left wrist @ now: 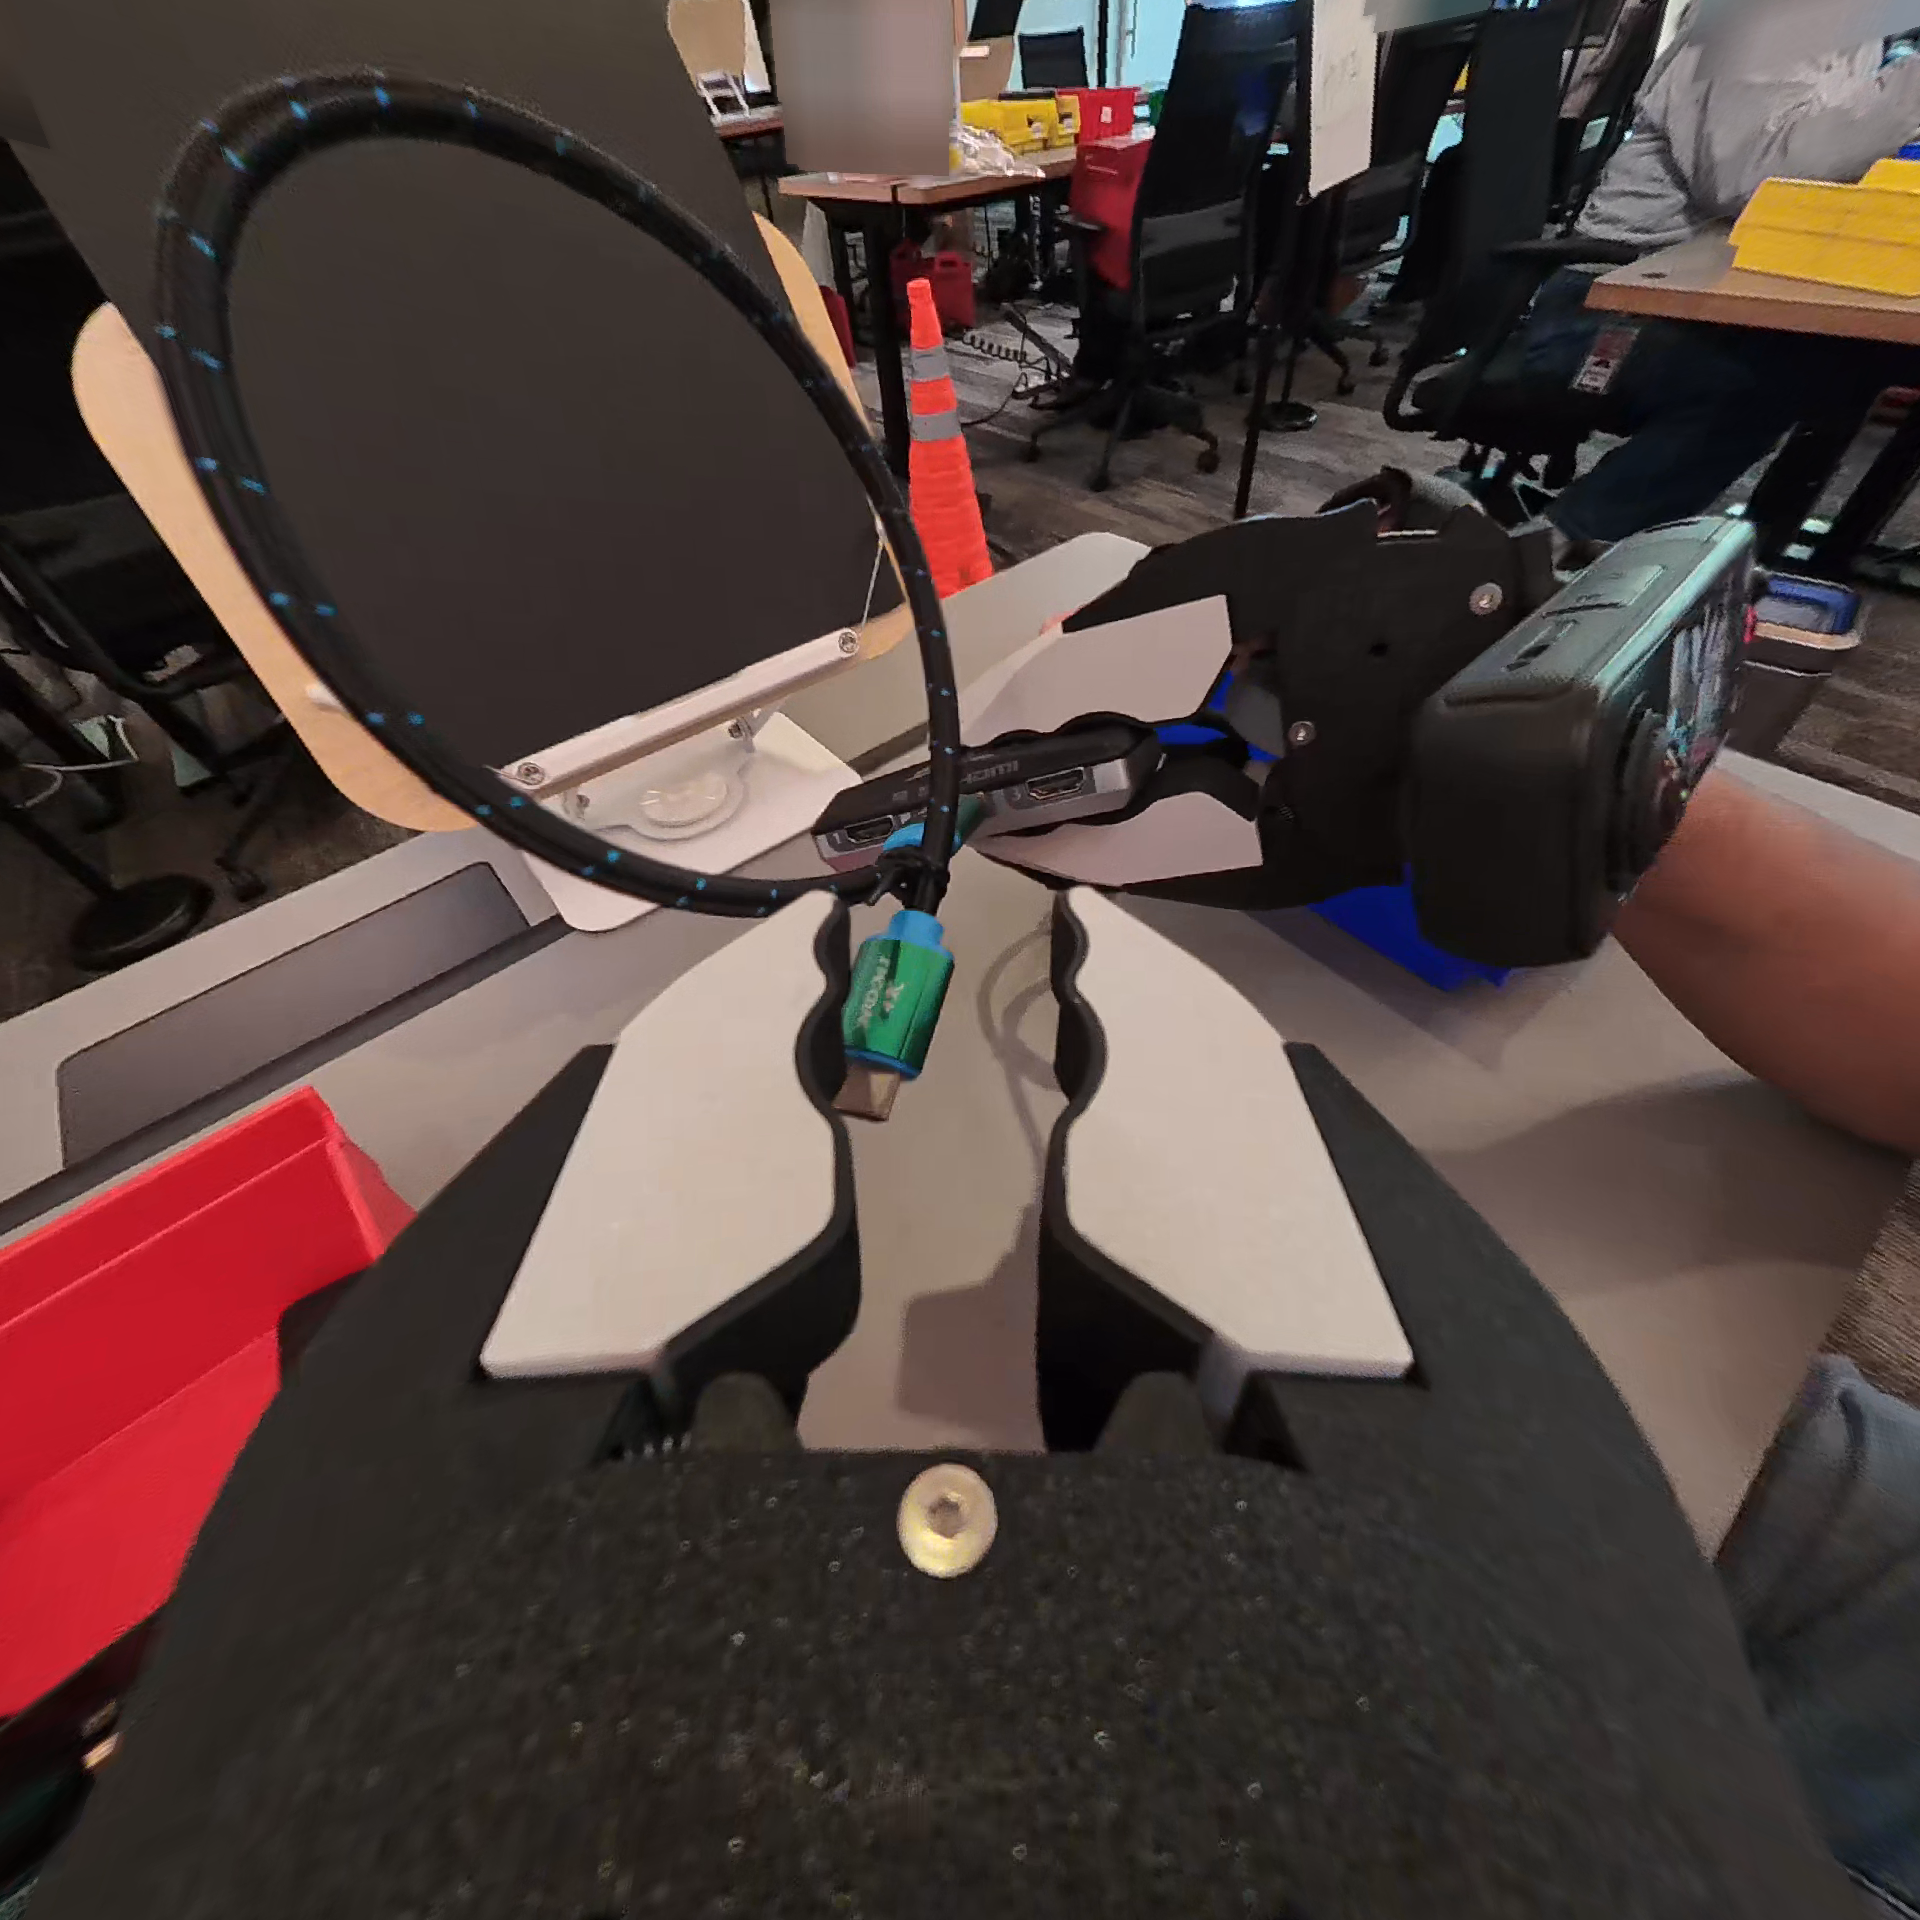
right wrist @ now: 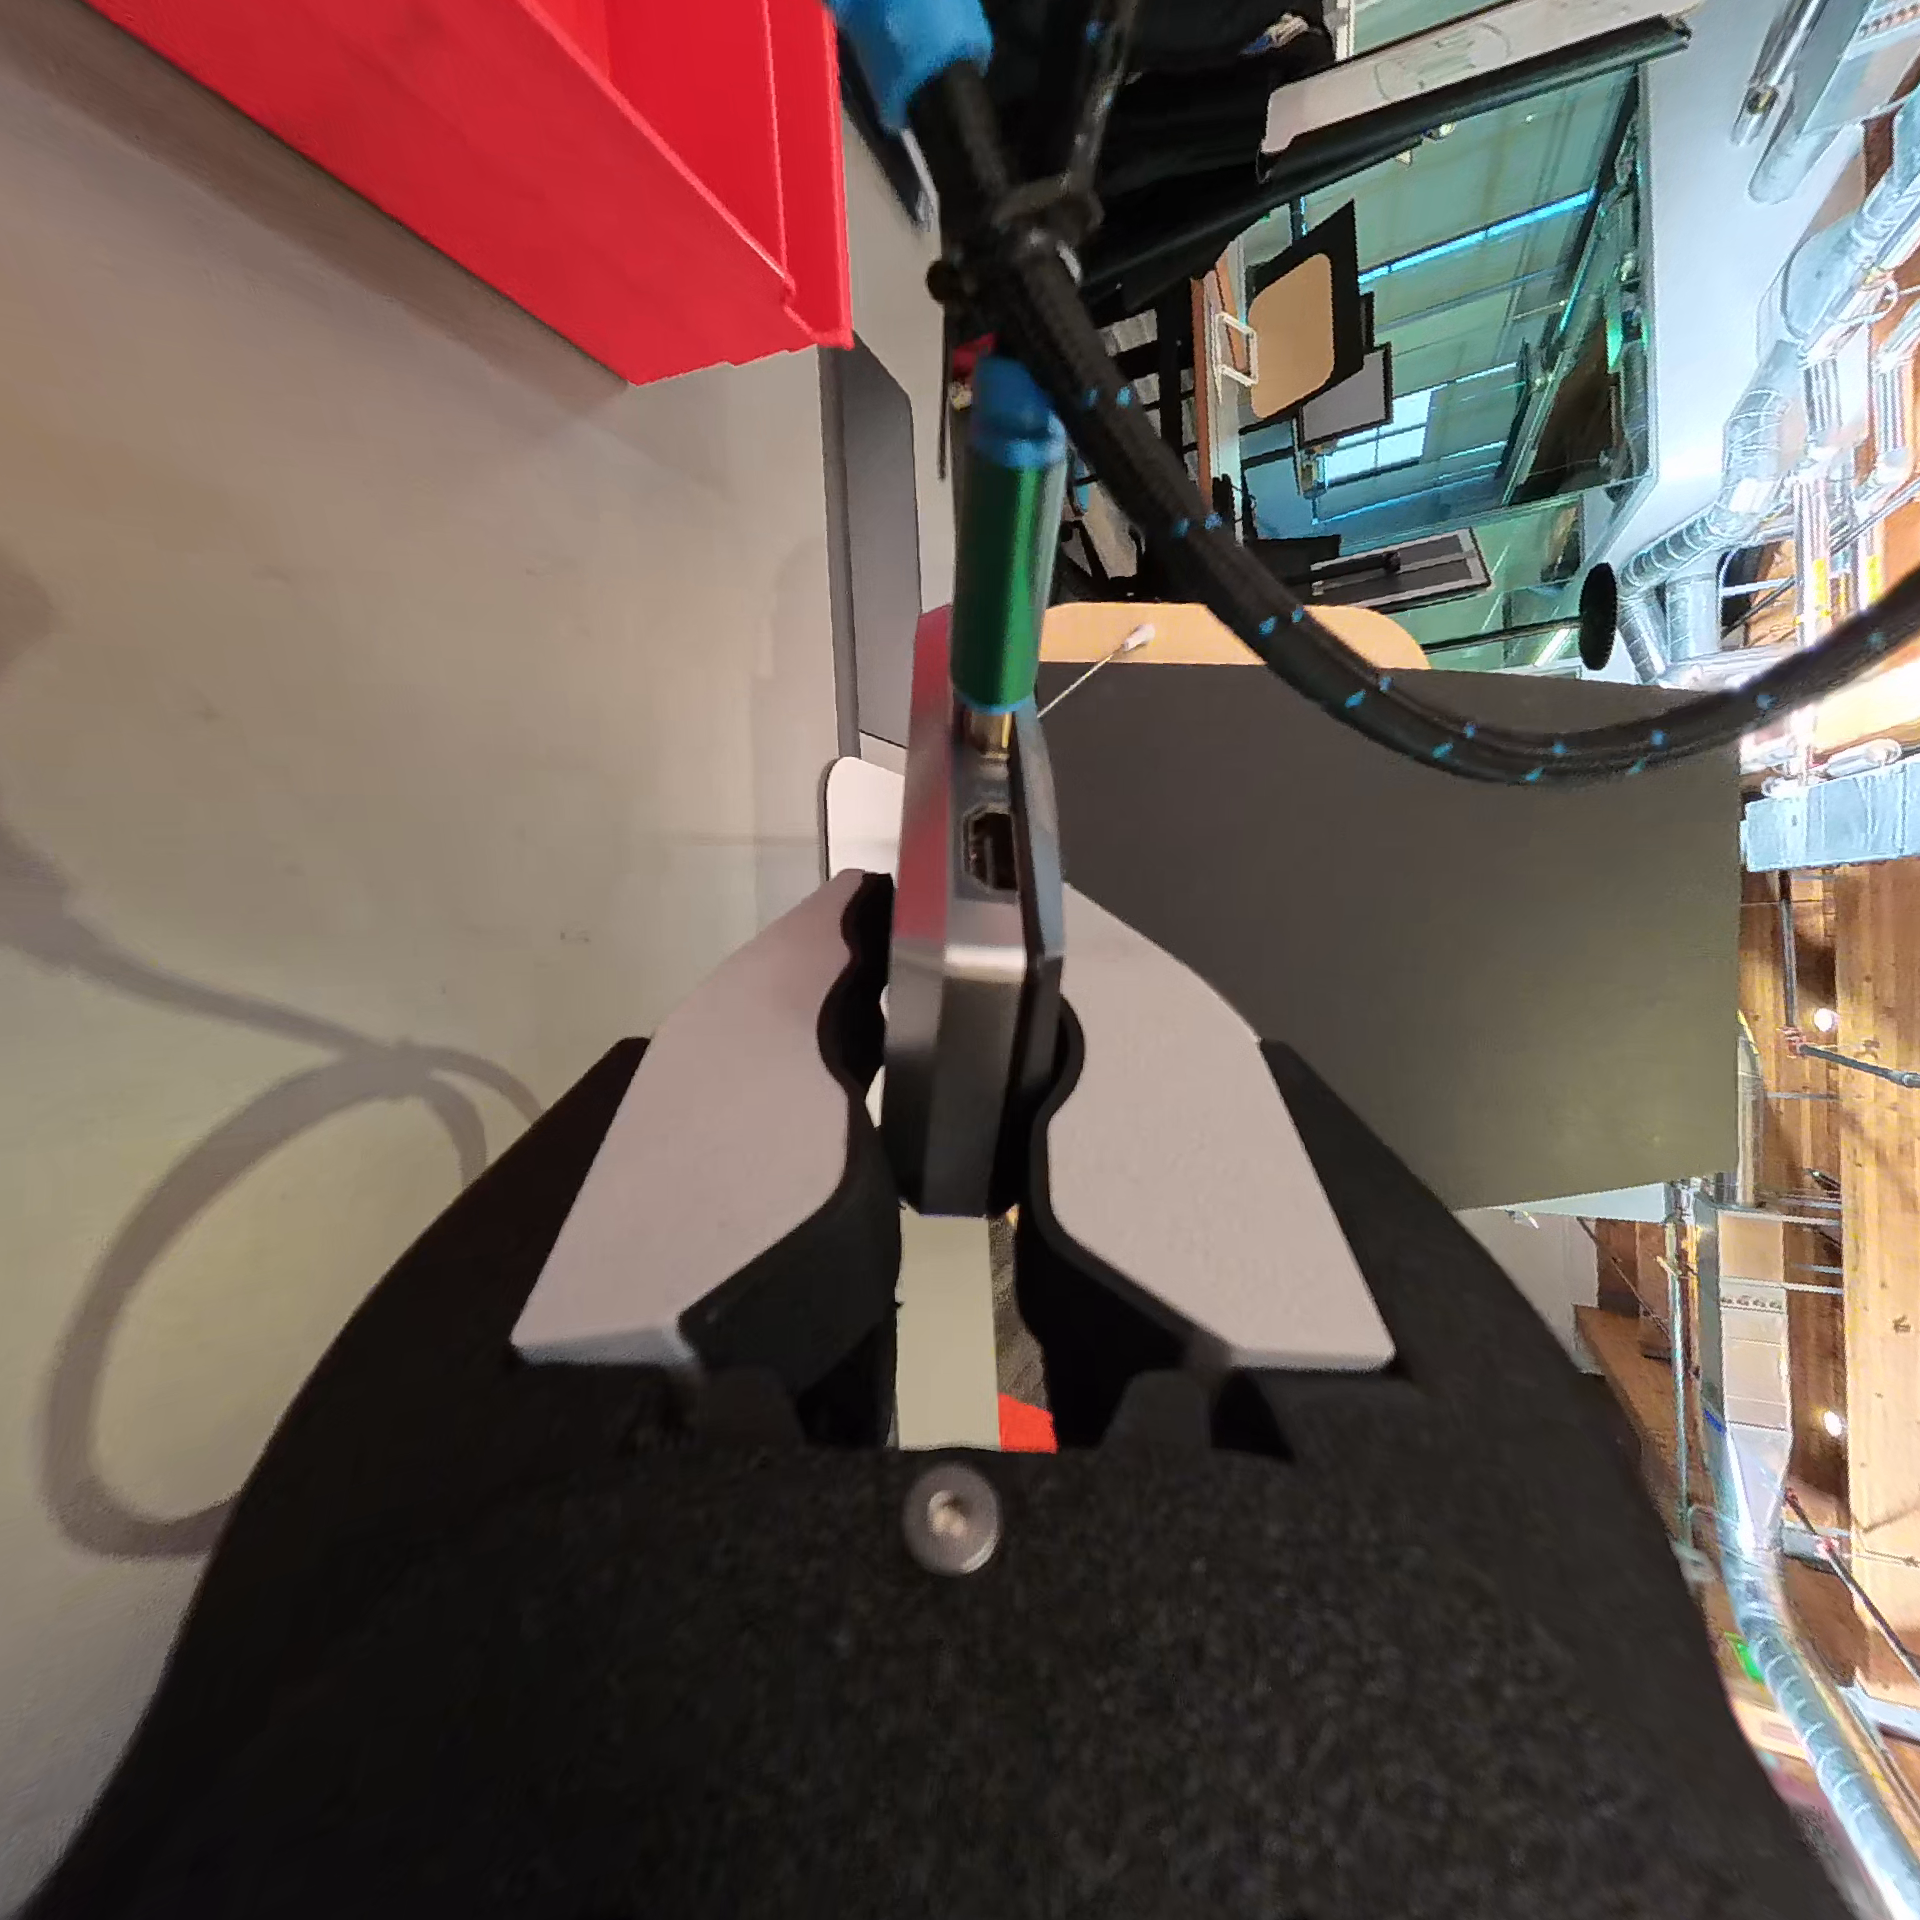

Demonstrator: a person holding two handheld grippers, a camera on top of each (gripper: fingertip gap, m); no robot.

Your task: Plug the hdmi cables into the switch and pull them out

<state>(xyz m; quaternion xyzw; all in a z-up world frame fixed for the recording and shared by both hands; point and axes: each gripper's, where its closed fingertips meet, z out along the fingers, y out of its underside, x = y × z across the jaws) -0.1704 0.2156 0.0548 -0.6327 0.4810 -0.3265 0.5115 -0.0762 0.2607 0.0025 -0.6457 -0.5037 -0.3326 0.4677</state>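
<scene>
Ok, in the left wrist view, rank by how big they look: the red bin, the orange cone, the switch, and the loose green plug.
1. red bin, though it sits nearest the camera and is cut off by the frame
2. orange cone
3. switch, partly hidden
4. green plug, close to the switch in apparent size, so that order is unsure

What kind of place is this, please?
Probably a shared office or lab workspace: rolling office chairs, wooden desks with yellow storage bins, and an orange traffic cone on the floor.
</scene>
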